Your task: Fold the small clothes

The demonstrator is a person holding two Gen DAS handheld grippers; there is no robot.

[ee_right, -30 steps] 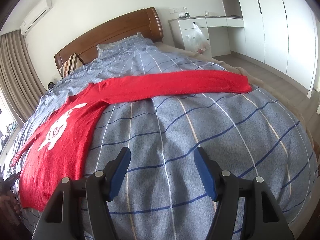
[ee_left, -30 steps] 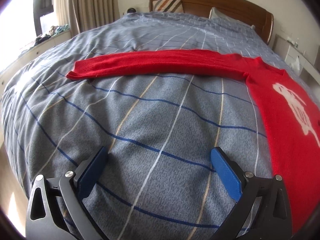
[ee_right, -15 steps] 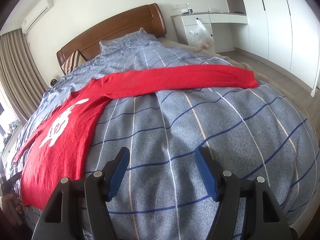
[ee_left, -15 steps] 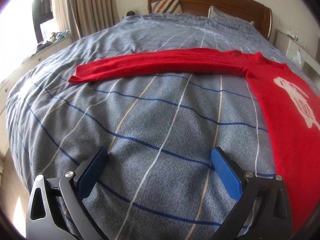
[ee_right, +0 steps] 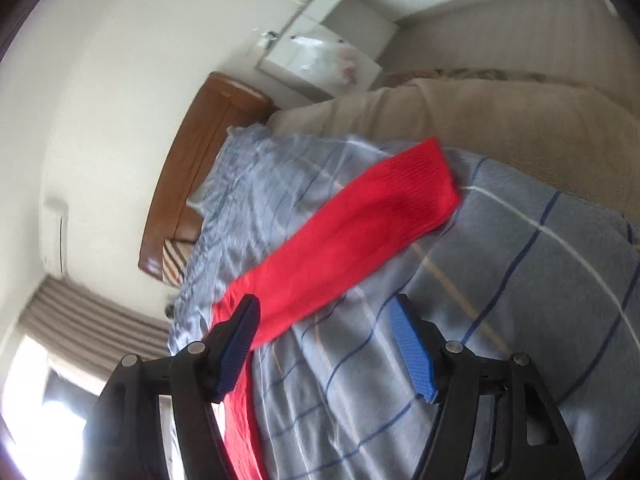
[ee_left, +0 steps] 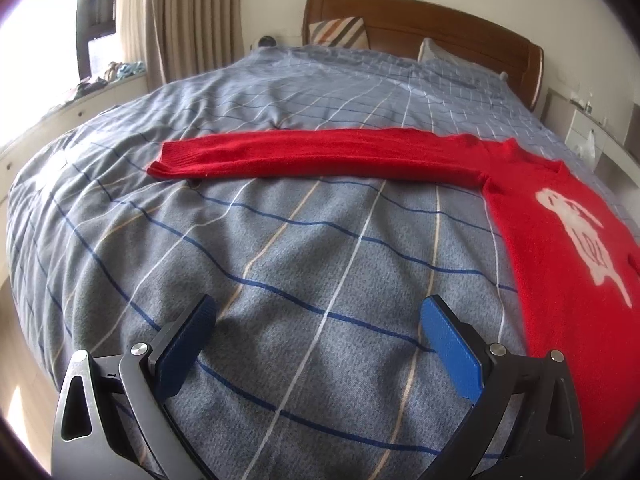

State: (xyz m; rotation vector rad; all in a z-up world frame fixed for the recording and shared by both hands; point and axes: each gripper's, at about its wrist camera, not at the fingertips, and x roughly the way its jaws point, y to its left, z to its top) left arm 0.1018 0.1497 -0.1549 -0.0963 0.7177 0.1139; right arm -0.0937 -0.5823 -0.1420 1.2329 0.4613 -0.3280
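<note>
Our left gripper [ee_left: 316, 326] hangs with jaws spread wide and empty over the bedspread [ee_left: 320, 240]; the red sweater [ee_left: 560, 240] lies flat ahead, one sleeve stretched across beyond the jaws. Our right gripper [ee_right: 326, 332], jaws also apart and empty, tilts toward the other sleeve's cuff [ee_right: 420, 184] just ahead. We judge folding unstarted; next we must pinch a cuff.

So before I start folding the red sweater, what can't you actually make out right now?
- Left wrist view: the red sweater body's right side and hem, cut off by the frame edge.
- Right wrist view: motion blur throughout; the right gripper hides part of the sleeve. Sweater body mostly out of frame.
</note>
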